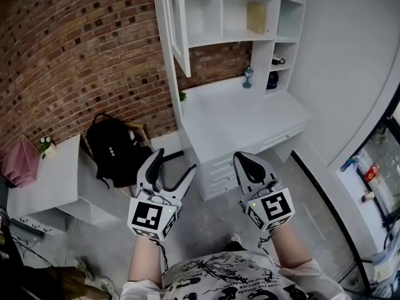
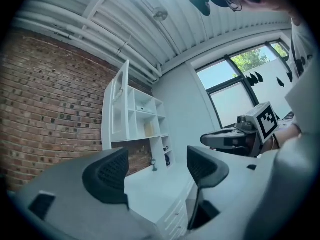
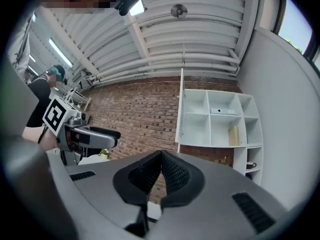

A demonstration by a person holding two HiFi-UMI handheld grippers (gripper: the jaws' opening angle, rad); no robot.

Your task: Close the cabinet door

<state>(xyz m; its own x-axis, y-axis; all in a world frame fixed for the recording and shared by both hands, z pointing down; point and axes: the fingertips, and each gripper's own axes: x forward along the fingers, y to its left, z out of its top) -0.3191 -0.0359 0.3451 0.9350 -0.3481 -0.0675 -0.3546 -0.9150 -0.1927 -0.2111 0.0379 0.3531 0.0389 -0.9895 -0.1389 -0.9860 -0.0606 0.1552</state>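
Observation:
The white cabinet (image 1: 250,11) stands over a desk against the brick wall. Its glazed door (image 1: 178,24) hangs swung out on the cabinet's left side, leaving the shelves bare. The same door shows in the left gripper view (image 2: 121,104) and edge-on in the right gripper view (image 3: 180,109). Both grippers are held well back from the desk, pointing towards it. My left gripper (image 1: 176,162) (image 2: 156,171) is open with nothing between its jaws. My right gripper (image 1: 245,159) (image 3: 161,171) is shut, pads together, holding nothing.
A white desk (image 1: 237,114) with drawers (image 1: 219,170) lies under the cabinet, a small goblet (image 1: 248,77) on it. A black backpack (image 1: 115,149) sits on a chair to the left, beside a white side table (image 1: 50,180). A window runs along the right.

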